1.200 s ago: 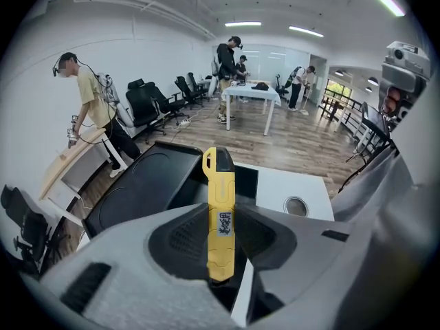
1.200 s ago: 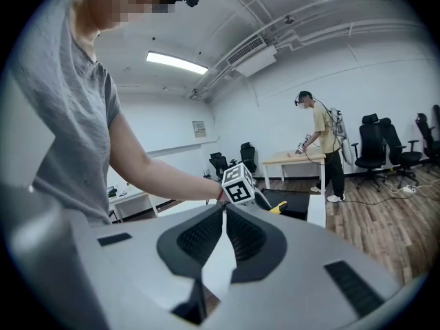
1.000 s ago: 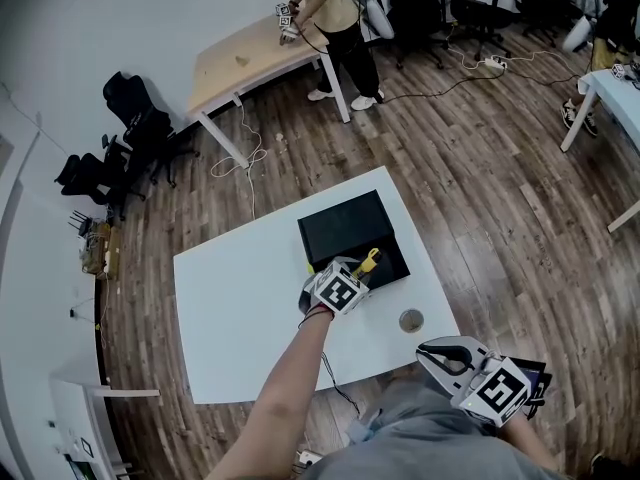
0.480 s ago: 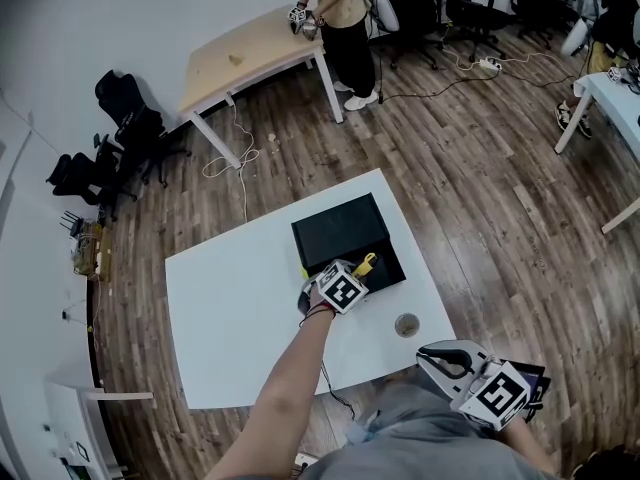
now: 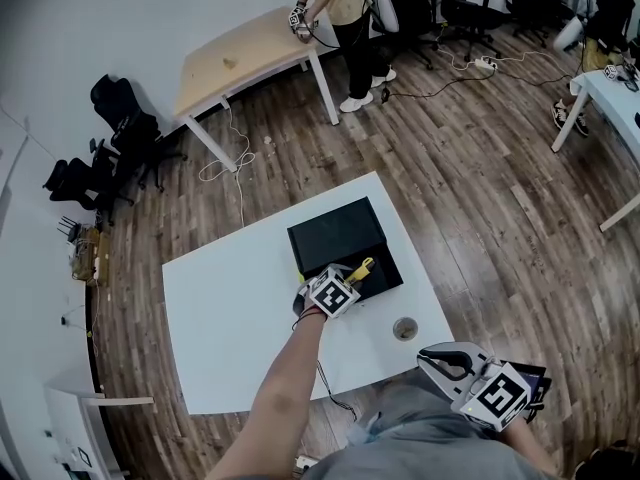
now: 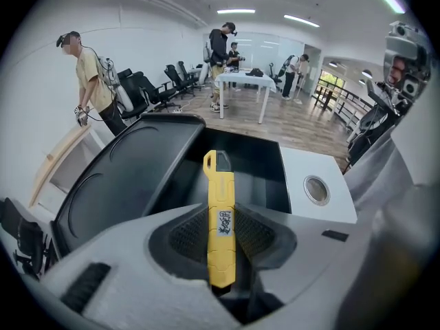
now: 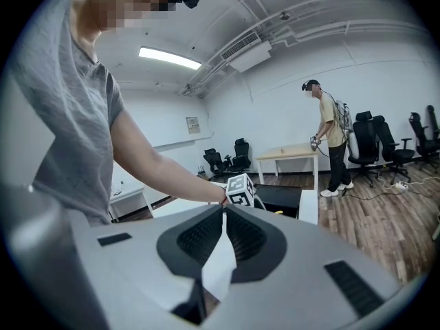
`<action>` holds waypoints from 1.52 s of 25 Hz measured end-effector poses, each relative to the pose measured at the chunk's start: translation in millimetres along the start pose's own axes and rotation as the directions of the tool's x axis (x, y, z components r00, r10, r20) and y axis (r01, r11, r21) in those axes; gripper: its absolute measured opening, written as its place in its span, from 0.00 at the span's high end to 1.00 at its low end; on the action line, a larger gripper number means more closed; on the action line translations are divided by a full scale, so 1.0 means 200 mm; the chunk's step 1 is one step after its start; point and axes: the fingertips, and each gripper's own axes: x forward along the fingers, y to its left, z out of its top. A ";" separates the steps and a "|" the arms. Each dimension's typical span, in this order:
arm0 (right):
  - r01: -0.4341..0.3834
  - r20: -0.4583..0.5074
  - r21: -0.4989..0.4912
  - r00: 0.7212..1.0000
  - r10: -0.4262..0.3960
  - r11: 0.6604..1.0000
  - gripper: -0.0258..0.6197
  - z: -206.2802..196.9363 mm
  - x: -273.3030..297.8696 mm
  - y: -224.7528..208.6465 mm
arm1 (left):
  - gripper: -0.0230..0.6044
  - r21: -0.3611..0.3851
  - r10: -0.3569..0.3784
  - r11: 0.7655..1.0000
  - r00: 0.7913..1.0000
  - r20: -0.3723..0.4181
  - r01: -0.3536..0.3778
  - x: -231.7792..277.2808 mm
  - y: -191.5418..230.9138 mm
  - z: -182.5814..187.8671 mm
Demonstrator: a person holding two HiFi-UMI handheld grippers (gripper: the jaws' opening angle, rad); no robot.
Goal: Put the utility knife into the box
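Over the box (image 6: 265, 165), the utility knife (image 6: 220, 208) points tip-first into it.

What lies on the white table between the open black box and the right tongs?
Only a small round silver-rimmed fitting set in the white table; the head view shows it.

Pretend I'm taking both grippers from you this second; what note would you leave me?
Left gripper: shut on the yellow knife, above the open black box on the white table.
Right gripper: shut, empty, off the table's near edge.
Done: knife is gripped and at the box.
Left: lower it in, open the jaws.
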 end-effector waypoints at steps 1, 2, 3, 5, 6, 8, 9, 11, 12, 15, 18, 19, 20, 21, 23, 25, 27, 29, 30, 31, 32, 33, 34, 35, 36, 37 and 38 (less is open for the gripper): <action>-0.001 -0.006 0.004 1.000 0.001 1.000 0.91 0.00 0.00 0.00 | 0.77 0.006 -0.004 1.000 1.000 0.010 0.004 0.00 0.00 0.01; -0.006 -0.017 0.009 1.000 0.006 1.000 0.91 -0.01 0.00 0.01 | 0.77 0.012 -0.011 1.000 1.000 0.015 0.011 0.00 0.00 0.01; -0.013 -0.032 0.014 0.999 0.014 1.000 0.91 -0.01 0.00 0.02 | 0.77 0.019 -0.019 1.000 1.000 0.015 0.018 0.00 -0.01 0.01; -0.020 -0.047 0.020 0.999 0.021 1.000 0.91 -0.02 0.00 0.03 | 0.77 0.037 -0.029 0.999 1.000 0.000 0.029 0.01 -0.02 0.00; -0.020 -0.048 0.021 0.999 0.021 1.000 0.91 -0.02 0.01 0.03 | 0.77 0.044 -0.030 0.999 0.999 -0.011 0.031 0.02 -0.02 -0.01; -0.018 -0.049 0.022 0.999 0.019 1.000 0.91 -0.01 0.01 0.03 | 0.77 0.053 -0.032 0.998 0.999 -0.032 0.034 0.04 -0.02 -0.04; -0.017 -0.050 0.021 0.999 0.018 1.000 0.91 -0.01 0.01 0.03 | 0.77 0.057 -0.035 0.998 0.999 -0.042 0.038 0.05 -0.02 -0.05; -0.016 -0.051 0.019 0.999 0.016 1.000 0.91 -0.02 0.00 0.03 | 0.77 0.058 -0.040 0.997 0.998 -0.051 0.043 0.06 -0.03 -0.06; -0.014 -0.050 0.020 0.999 0.015 1.000 0.91 -0.03 0.00 0.03 | 0.77 0.056 -0.041 0.997 0.998 -0.053 0.044 0.07 -0.03 -0.07; -0.006 -0.054 0.024 0.998 0.008 1.000 0.91 -0.04 -0.02 0.03 | 0.77 0.054 -0.045 0.997 0.997 -0.060 0.048 0.09 -0.04 -0.07; -0.007 -0.055 0.022 0.998 0.008 1.000 0.91 -0.04 -0.02 0.02 | 0.77 0.043 -0.055 0.997 0.997 -0.060 0.057 0.10 -0.04 -0.07; -0.008 -0.055 0.019 0.998 0.009 1.000 0.91 -0.04 -0.02 0.02 | 0.77 0.041 -0.056 0.997 0.997 -0.061 0.059 0.10 -0.04 -0.07; -0.009 -0.055 0.017 0.998 0.010 1.000 0.91 -0.04 -0.02 0.02 | 0.77 0.041 -0.057 0.997 0.996 -0.062 0.060 0.11 -0.04 -0.08; -0.009 -0.056 0.017 0.998 0.010 1.000 0.91 -0.04 -0.02 0.02 | 0.77 0.043 -0.057 0.997 0.996 -0.063 0.059 0.11 -0.04 -0.08; -0.007 -0.057 0.021 0.998 0.008 1.000 0.91 -0.04 -0.02 0.02 | 0.77 0.048 -0.053 0.997 0.996 -0.065 0.057 0.11 -0.04 -0.07; -0.006 -0.059 0.024 0.998 0.007 1.000 0.91 -0.05 -0.02 0.02 | 0.77 0.049 -0.052 0.997 0.996 -0.068 0.056 0.11 -0.04 -0.08; -0.008 -0.061 0.023 0.998 0.009 1.000 0.91 -0.05 -0.02 0.03 | 0.77 0.045 -0.059 0.997 0.996 -0.071 0.062 0.12 -0.05 -0.08; -0.008 -0.062 0.020 0.998 0.010 1.000 0.91 -0.05 -0.02 0.04 | 0.77 0.042 -0.063 0.997 0.996 -0.066 0.065 0.12 -0.05 -0.08; -0.005 -0.058 0.019 0.998 0.006 1.000 0.91 -0.05 -0.02 0.03 | 0.77 0.040 -0.064 0.997 0.996 -0.061 0.066 0.11 -0.05 -0.08; 0.000 -0.048 0.015 0.999 0.001 1.000 0.91 -0.05 -0.02 0.03 | 0.77 0.040 -0.064 0.997 0.996 -0.057 0.066 0.11 -0.05 -0.08; 0.007 -0.035 0.010 0.999 -0.006 1.000 0.91 -0.05 -0.02 0.02 | 0.76 0.039 -0.065 0.997 0.996 -0.054 0.067 0.11 -0.05 -0.08; 0.012 -0.027 0.008 1.000 -0.012 1.000 0.91 -0.05 -0.02 0.01 | 0.76 0.039 -0.066 0.997 0.996 -0.054 0.069 0.11 -0.05 -0.08; 0.015 -0.025 0.008 1.000 -0.014 1.000 0.91 -0.05 -0.02 0.00 | 0.76 0.039 -0.070 0.997 0.996 -0.056 0.072 0.12 -0.05 -0.08; 0.015 -0.024 0.008 1.000 -0.015 1.000 0.91 -0.05 -0.01 0.00 | 0.76 0.040 -0.074 0.996 0.996 -0.057 0.077 0.12 -0.05 -0.08; 0.015 -0.022 0.006 1.000 -0.015 1.000 0.91 -0.05 -0.01 0.00 | 0.76 0.040 -0.078 0.996 0.995 -0.058 0.080 0.13 -0.05 -0.09; 0.014 -0.019 0.005 1.000 -0.014 1.000 0.91 -0.05 0.00 0.00 | 0.76 0.040 -0.079 0.996 0.995 -0.059 0.081 0.13 -0.05 -0.09; 0.014 -0.017 0.005 1.000 -0.014 1.000 0.91 -0.05 0.00 0.00 | 0.76 0.040 -0.079 0.996 0.995 -0.059 0.081 0.13 -0.05 -0.09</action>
